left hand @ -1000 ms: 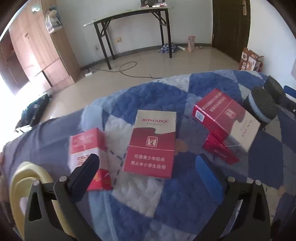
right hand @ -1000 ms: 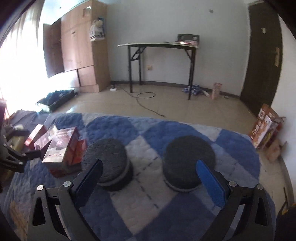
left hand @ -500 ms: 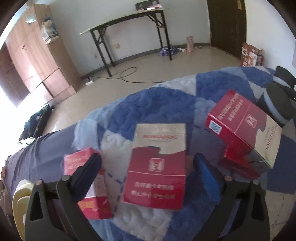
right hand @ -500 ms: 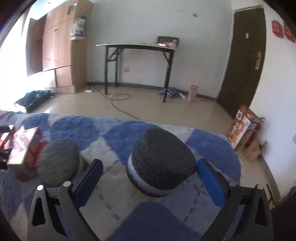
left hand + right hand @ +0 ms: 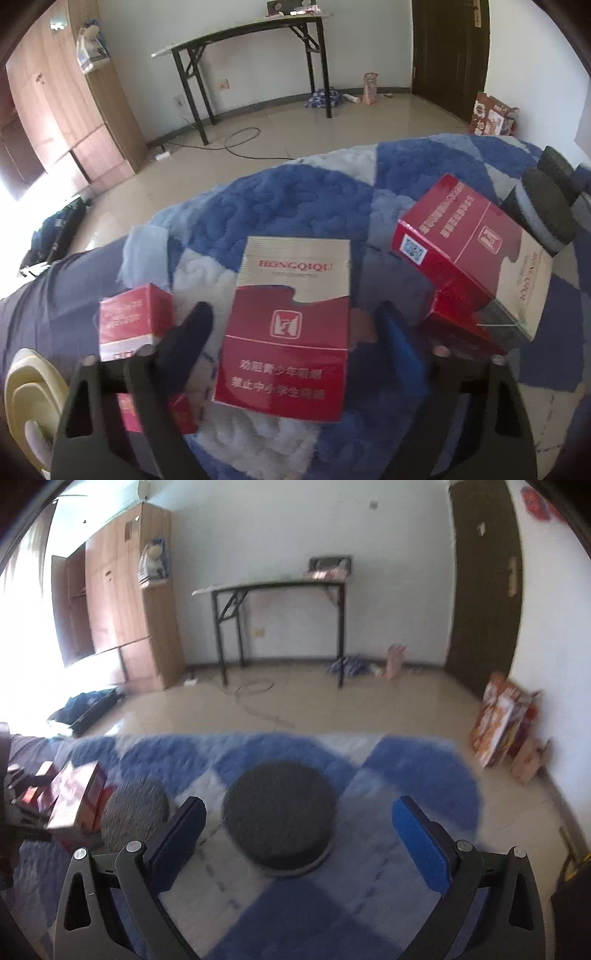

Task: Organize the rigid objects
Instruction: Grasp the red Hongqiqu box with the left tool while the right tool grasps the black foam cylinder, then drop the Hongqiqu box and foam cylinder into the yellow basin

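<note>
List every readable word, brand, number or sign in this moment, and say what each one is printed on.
"HONGQIQU": gold top of the flat red carton between the left gripper fingers.
Small line beneath it: too small to read.
Chinese lines lower on that carton: blurred.
Tilted red carton: QR code and text, unreadable.
Small red box: blurred.
Right wrist view: nothing legible.

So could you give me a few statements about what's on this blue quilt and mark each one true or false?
1. The left gripper straddles the flat red and gold box. True.
2. The right gripper is clamped on a dark round pad. False: it is open, with gaps beside the pad.
3. Two dark round pads lie on the quilt. True; the second pad sits left.
4. The folding table stands on the quilt. False: it is on the floor by the wall.
</note>
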Demonstrator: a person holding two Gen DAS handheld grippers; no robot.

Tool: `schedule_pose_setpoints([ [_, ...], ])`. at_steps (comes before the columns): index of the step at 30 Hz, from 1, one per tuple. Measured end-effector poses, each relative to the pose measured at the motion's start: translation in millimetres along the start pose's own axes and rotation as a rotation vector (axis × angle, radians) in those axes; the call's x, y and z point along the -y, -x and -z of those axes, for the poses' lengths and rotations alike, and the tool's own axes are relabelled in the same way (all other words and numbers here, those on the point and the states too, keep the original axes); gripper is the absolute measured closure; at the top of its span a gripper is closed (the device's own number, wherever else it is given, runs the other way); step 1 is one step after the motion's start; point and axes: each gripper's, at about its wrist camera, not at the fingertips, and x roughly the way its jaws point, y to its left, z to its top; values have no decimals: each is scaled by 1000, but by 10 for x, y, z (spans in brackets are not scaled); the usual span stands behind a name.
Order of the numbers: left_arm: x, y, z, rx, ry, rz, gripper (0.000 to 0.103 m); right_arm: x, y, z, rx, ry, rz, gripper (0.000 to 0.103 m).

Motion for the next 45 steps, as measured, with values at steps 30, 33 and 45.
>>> schedule_pose_setpoints([
  [30, -2577, 1655, 2187, 14, 488, -238, 46, -4478, 101, -85, -202, 650, -786, 36],
  [33, -2728, 1544, 2119, 45, 517, -214, 46, -4825, -158, -103, -246, 675, -776, 36],
  [45, -2785, 1577, 2078, 22, 627, -187, 29, -5153, -547, -165, -355, 603, -797, 14],
])
